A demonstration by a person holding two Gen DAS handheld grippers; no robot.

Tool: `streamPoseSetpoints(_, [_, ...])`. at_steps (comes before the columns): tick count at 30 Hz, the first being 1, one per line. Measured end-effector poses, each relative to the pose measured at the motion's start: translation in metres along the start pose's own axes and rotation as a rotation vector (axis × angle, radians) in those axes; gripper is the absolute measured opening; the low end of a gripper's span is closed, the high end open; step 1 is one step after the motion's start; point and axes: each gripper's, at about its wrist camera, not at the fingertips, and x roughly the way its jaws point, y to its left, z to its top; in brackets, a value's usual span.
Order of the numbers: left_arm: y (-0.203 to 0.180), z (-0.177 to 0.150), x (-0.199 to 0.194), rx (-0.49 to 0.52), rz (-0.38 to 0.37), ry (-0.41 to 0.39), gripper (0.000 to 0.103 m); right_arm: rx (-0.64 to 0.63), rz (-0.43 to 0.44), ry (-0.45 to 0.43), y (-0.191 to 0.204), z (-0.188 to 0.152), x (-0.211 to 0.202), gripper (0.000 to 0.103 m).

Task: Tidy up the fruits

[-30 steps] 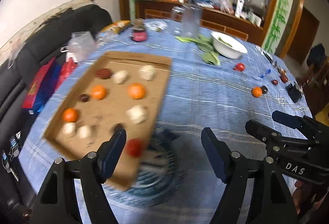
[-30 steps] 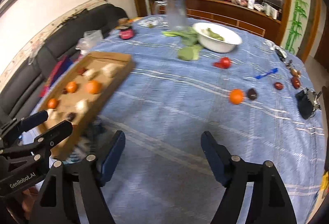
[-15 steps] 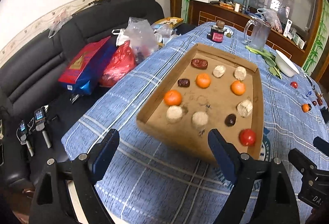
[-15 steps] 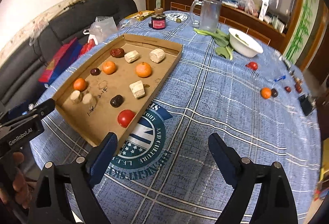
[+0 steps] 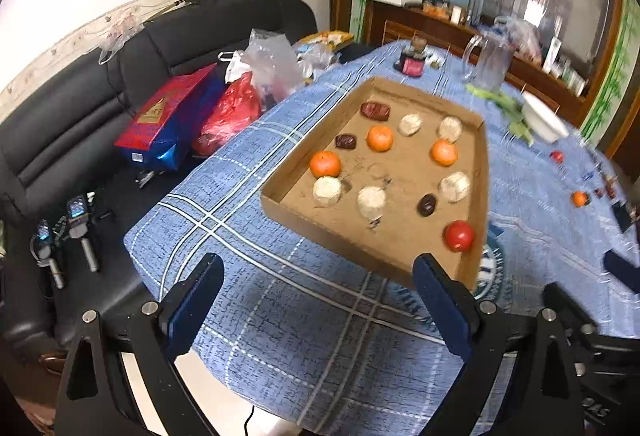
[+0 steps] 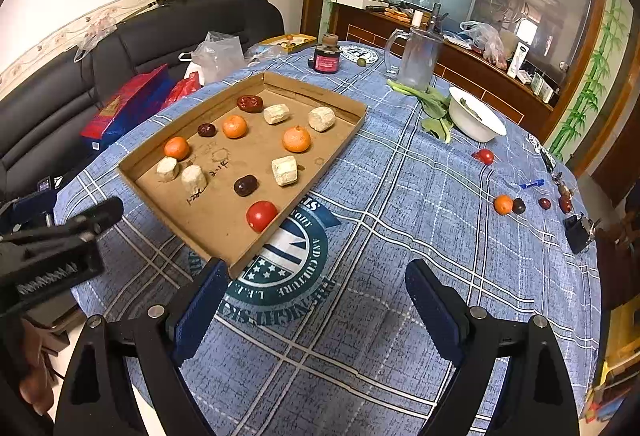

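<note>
A shallow cardboard tray (image 5: 360, 256) lies on the blue checked tablecloth. It holds three oranges (image 5: 325, 163), a red tomato (image 5: 459, 235), dark dates (image 5: 427, 205) and several pale chunks (image 5: 371, 201). My left gripper (image 5: 316, 276) hovers just short of the tray's near wall, its jaws opening with nothing between them. My right gripper (image 6: 316, 276) stands open and empty over the printed emblem, beside the tray's (image 6: 224, 220) near corner. Loose on the far right lie a tomato (image 6: 485, 156), an orange (image 6: 503, 204) and dark dates (image 6: 519, 205).
A white bowl (image 6: 476, 116), greens (image 6: 434, 108), a glass pitcher (image 6: 418, 58) and a dark jar (image 6: 327, 58) stand at the back. A black clip-like object (image 6: 578, 232) sits at the right edge. A black sofa (image 5: 60, 140) with bags flanks the table's left.
Both grippers have drawn back from the tray toward the near table edge, and their jaws stand wider. The tray, blurred a second ago, now rests still.
</note>
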Motion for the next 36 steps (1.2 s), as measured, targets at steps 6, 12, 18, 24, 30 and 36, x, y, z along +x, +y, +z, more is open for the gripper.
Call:
streamPoseSetpoints(6, [0.0, 0.002, -0.007, 0.007, 0.036, -0.013, 0.095, 0.017, 0.009, 0.015, -0.001, -0.003, 0.002, 0.093])
streamPoseSetpoints(12, [0.004, 0.003, -0.017, -0.008, 0.121, -0.101, 0.095, 0.018, 0.005, 0.022, 0.0, -0.003, 0.004, 0.093])
streamPoseSetpoints(18, [0.013, 0.007, -0.01, -0.028, 0.114, -0.089, 0.095, 0.007, -0.002, 0.027, 0.003, -0.003, 0.007, 0.093])
streamPoseSetpoints(24, [0.02, 0.007, 0.002, -0.063, 0.105, -0.049, 0.095, 0.005, 0.035, 0.017, 0.005, -0.005, 0.007, 0.093])
streamPoseSetpoints(30, [0.017, 0.009, 0.002, -0.032, 0.123, -0.057, 0.095, -0.018, 0.018, 0.009, 0.009, -0.006, 0.007, 0.093])
streamPoseSetpoints(36, [0.01, 0.011, -0.004, 0.001, 0.087, -0.068, 0.095, -0.01, 0.021, 0.015, 0.008, -0.005, 0.007, 0.093])
